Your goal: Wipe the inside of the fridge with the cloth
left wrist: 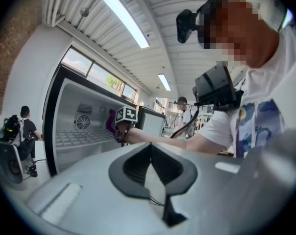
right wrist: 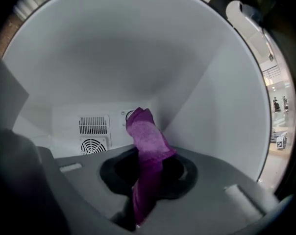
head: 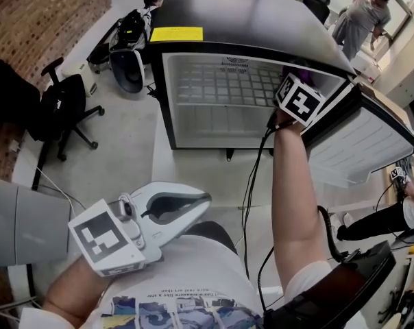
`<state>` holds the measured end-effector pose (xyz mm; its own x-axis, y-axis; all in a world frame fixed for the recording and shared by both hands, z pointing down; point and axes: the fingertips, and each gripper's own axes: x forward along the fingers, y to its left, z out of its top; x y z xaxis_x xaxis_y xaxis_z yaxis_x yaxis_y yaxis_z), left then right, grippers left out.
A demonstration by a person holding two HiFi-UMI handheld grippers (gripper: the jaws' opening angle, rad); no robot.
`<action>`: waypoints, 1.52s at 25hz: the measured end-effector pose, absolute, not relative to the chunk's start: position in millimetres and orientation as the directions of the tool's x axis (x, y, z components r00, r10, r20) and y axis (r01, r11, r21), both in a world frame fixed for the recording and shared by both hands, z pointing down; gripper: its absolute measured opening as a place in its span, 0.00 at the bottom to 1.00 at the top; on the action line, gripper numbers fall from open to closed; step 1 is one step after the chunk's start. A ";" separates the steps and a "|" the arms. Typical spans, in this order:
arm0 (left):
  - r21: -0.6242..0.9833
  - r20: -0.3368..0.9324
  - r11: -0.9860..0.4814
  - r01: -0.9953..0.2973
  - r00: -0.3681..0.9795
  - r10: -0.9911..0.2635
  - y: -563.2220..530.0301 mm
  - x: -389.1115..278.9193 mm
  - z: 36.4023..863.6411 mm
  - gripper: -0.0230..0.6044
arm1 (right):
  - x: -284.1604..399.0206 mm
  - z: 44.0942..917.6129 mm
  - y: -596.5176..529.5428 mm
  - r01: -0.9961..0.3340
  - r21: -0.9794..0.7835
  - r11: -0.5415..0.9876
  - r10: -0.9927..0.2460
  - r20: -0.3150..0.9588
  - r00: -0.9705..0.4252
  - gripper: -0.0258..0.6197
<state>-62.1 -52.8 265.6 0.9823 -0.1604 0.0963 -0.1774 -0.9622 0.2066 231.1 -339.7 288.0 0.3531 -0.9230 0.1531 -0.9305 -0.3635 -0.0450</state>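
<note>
Purple cloth (right wrist: 147, 146) pinched in right fingers (right wrist: 180, 175) inside fridge (head: 167, 101) (label (head: 176, 34) unreadable); left fingers (left wrist: 131, 168) closed.

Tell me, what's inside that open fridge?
Inside the fridge: a wire shelf, a fan vent on the back wall, and the right tool gripping a purple cloth, which hides part of that wall.

The right arm (head: 296, 197) reaches straight up the right-centre of the frame. The right gripper (head: 290, 81), at upper right, has its jaws clamped on a purple cloth (right wrist: 147, 146). The left arm (head: 73, 293) is bent at lower left, and the left gripper (head: 197, 208) has its jaws together with nothing between them.
</note>
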 end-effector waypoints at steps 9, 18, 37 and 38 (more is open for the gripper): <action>0.196 0.085 -0.962 -0.190 0.981 -0.177 -46.5 -67.0 260.1 0.05 | 236.2 290.7 -366.9 -0.921 -0.043 -0.387 -0.911 0.172 0.375 0.12; 0.223 0.097 -0.950 -0.220 0.974 -0.203 -50.4 -73.9 265.7 0.05 | 234.3 290.6 -385.1 -0.937 -0.044 -0.347 -0.930 0.141 0.339 0.12; 0.235 0.101 -0.942 -0.238 0.970 -0.220 -60.3 -71.1 264.5 0.05 | 192.7 308.6 -416.6 -0.994 -0.004 -0.108 -0.967 0.232 0.104 0.12; 0.235 0.101 -0.942 -0.241 0.970 -0.223 -60.7 -72.0 264.6 0.05 | 188.5 305.9 -417.1 -0.996 -0.002 -0.094 -0.971 0.221 0.091 0.12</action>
